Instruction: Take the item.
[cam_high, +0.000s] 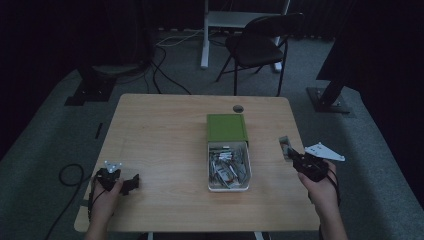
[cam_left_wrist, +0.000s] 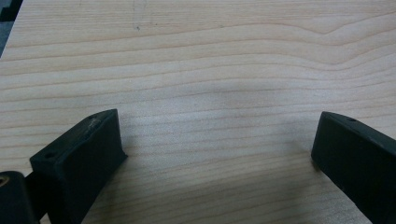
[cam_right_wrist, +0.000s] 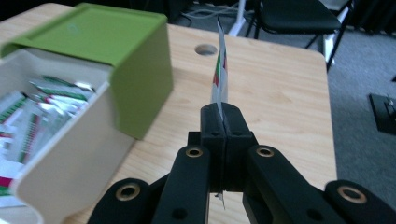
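Pinching a thin foil sachet with red and green print (cam_right_wrist: 219, 74) by its lower edge, the right claw (cam_right_wrist: 223, 116) has its two black jaws pressed fully together on it, so the packet stands edge-on and upright above the pale wooden bench (cam_high: 165, 145), just to the right of the cream rectangular plastic box (cam_high: 229, 186). That grip by the edge looks chosen to keep the flat packet clear of the jaws and easy to set down or sort. The box sits near the middle of the bench with its olive-green sliding lid (cam_high: 227, 127) pushed to the far end, which leaves the near half open for reaching into the heap of similar sachets (cam_high: 227, 165) inside. The left claw (cam_left_wrist: 215, 154) rests low over bare wood at the near left of the bench, jaws spread wide with nothing between them, seemingly parked out of the way while the other hand works. Printing on the sachets is too small and blurred to read; no brand or label can be made out on the box or lid.
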